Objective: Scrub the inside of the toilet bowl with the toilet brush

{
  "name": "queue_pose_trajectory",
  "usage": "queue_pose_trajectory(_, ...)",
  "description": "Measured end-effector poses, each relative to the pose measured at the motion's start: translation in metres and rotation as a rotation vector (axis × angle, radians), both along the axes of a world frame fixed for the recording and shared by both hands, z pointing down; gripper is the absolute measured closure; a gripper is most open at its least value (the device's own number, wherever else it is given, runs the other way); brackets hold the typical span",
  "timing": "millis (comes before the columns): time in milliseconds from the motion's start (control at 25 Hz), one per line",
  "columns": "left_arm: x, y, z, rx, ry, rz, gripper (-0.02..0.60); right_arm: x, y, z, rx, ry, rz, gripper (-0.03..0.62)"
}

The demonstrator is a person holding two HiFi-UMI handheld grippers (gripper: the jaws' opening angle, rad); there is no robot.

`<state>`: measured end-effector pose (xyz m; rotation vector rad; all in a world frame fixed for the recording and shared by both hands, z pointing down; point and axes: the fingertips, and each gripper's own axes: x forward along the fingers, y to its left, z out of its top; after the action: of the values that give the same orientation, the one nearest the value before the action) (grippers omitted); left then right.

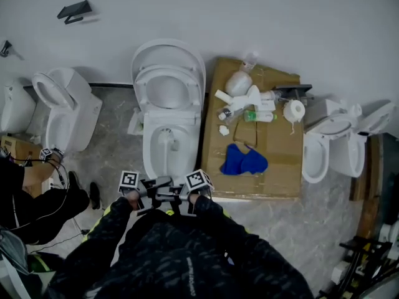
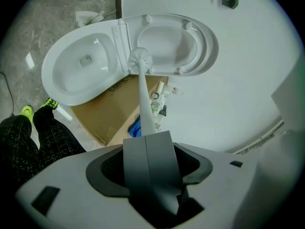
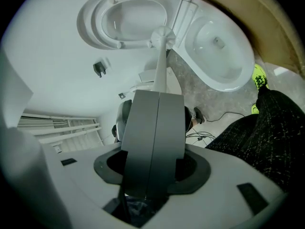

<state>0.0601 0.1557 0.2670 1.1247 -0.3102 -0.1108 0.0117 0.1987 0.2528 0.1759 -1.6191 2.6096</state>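
Left gripper view shows a white, slim-handled, round-headed toilet brush (image 2: 143,90).

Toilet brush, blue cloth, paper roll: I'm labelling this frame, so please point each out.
toilet brush (image 2: 139,58): left gripper view, on its white bristle head.
blue cloth (image 1: 243,161): head view, middle of the cloth.
paper roll (image 1: 294,111): head view, its round end face.

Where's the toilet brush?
Head view, centre: the toilet brush is held by the left gripper and right gripper, its head inside the middle toilet bowl, left of the cardboard.
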Motion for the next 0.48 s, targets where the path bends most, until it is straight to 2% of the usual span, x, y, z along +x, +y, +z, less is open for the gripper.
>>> queue_pose_trajectory(480,-0.022,0.078,-0.017,0.066,0.019,0.021,0.318,-0.023,0.077,-0.014,0.063,0.022,0.029,0.39)
